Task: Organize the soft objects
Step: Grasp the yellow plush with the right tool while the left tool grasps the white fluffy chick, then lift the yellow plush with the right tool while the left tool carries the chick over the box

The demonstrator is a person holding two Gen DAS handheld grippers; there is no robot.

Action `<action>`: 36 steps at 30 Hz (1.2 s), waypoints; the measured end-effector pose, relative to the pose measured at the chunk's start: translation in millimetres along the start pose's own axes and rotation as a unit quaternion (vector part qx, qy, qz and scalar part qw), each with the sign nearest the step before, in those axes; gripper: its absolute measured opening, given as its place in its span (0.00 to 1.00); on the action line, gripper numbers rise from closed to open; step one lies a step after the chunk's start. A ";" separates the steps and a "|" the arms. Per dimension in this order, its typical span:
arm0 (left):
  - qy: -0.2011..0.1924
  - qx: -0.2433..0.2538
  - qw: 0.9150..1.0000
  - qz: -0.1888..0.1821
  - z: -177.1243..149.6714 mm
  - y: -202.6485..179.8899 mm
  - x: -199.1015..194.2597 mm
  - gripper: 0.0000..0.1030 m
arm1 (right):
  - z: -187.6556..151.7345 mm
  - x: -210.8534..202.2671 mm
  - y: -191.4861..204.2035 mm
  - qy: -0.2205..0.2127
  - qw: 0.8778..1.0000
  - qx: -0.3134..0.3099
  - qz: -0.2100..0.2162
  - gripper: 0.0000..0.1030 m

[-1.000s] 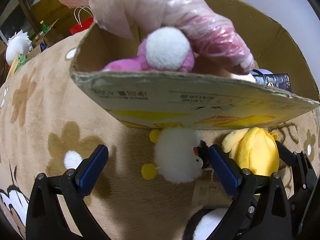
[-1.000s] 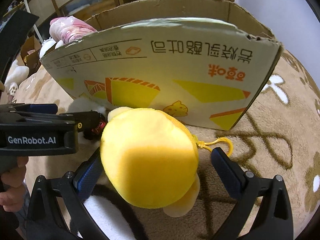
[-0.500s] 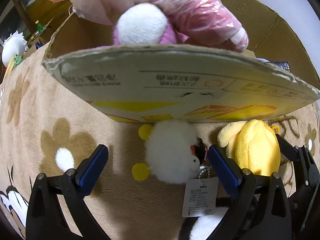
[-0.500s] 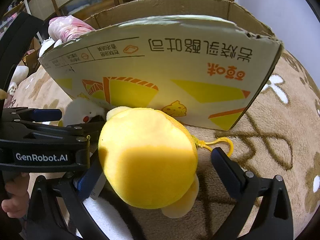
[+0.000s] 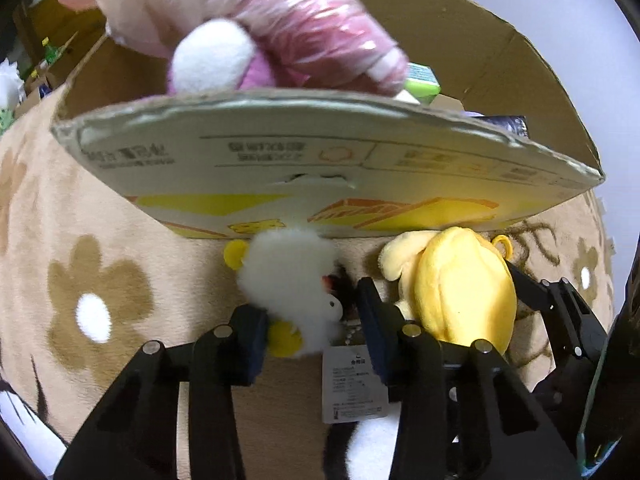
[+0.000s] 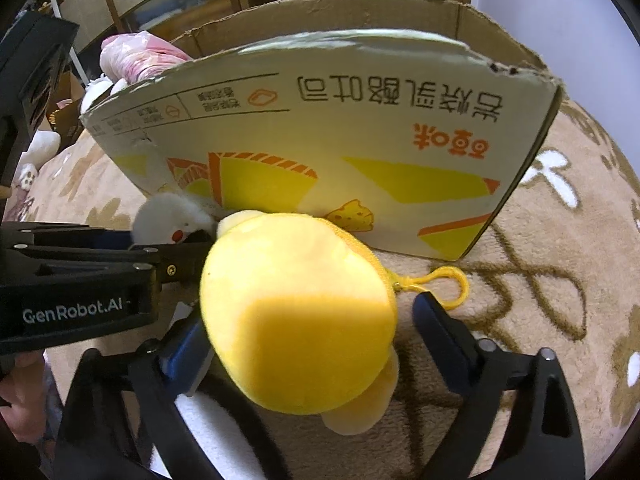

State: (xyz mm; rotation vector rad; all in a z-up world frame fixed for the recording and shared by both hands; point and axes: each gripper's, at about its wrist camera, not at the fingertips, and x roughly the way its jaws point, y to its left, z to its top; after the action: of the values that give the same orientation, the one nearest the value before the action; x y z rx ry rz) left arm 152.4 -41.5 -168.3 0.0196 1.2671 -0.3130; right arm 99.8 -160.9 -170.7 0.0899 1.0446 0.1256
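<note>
Two plush toys lay on the flower-patterned blanket [image 5: 100, 264], close against the printed front wall of an open cardboard box [image 5: 320, 168]: one white fluffy toy [image 5: 292, 280] with yellow feet and a hanging paper tag [image 5: 354, 384], and one yellow plush [image 6: 296, 312] with a loop clip, just beside it towards the box's right end. Placement against the box wall presumably kept both within short reach of the container meant to receive them. The left gripper [image 5: 312, 316] had just been closing, its jaws narrow with the white toy between them and the pads pressing its fur. The right gripper [image 6: 308, 332] had just been closing slightly but stood wide, straddling the yellow plush; the left pad touched it, while a gap showed at the right pad. The box held at least one pink-and-white plush [image 5: 212, 60], over which lay a pink object wrapped in clear plastic [image 5: 256, 20]; further contents were too hidden to count. Grasping appeared under way, lifting not yet.
</note>
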 end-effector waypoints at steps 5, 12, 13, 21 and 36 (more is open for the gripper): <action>-0.010 0.004 1.000 0.025 -7.7 -1.7 -5.2 0.37 | -1.2 -5.6 -0.1 -0.007 1.000 0.003 0.022 0.78; -0.028 -0.023 0.999 0.040 -16.3 2.6 -23.6 0.36 | -6.2 -20.5 -12.0 -0.011 1.000 0.019 0.021 0.74; -0.031 -0.024 0.998 0.043 -17.2 2.6 -25.6 0.33 | -6.3 -23.7 -14.8 -0.014 0.999 0.024 0.022 0.74; -0.059 -0.002 0.996 0.061 -31.3 -20.1 -48.5 0.32 | -6.6 -57.0 -33.4 -0.040 0.997 0.059 0.020 0.74; -0.176 0.007 0.981 0.085 -36.3 -25.1 -123.6 0.32 | -5.6 -113.6 -24.0 -0.104 0.993 0.047 0.003 0.74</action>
State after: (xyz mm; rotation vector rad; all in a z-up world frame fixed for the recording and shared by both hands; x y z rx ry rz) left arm 80.0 -31.5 -59.2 0.0805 0.9049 -0.1673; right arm 40.0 -201.2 -79.5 0.1883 0.8413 0.0711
